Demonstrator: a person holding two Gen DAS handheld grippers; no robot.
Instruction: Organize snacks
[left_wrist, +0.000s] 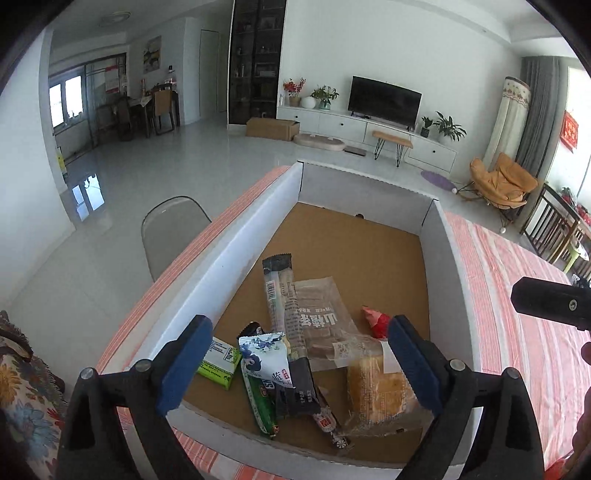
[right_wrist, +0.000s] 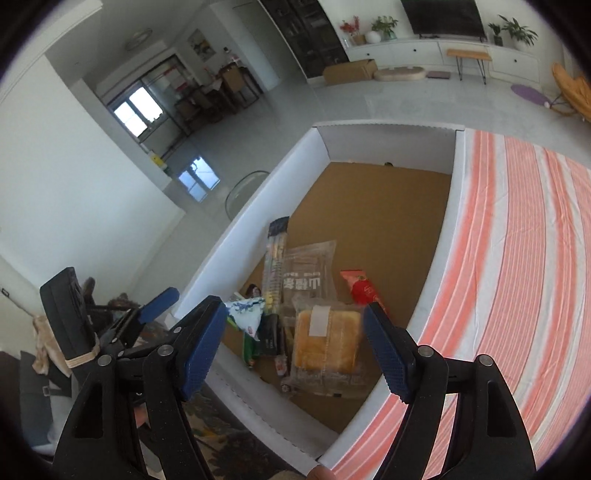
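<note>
A white-walled cardboard box with a brown floor sits on the striped table. In it lie several snacks: a wrapped yellow cake, a clear hawthorn pack, a long dark stick pack, a blue-white pouch, a green pack and a red packet. My left gripper is open and empty above the box's near end. My right gripper is open and empty above the cake. The box and red packet show there too.
The pink-striped tablecloth extends right of the box; it also shows in the right wrist view. A grey chair stands beyond the table's left edge. A floral cushion lies at the near left.
</note>
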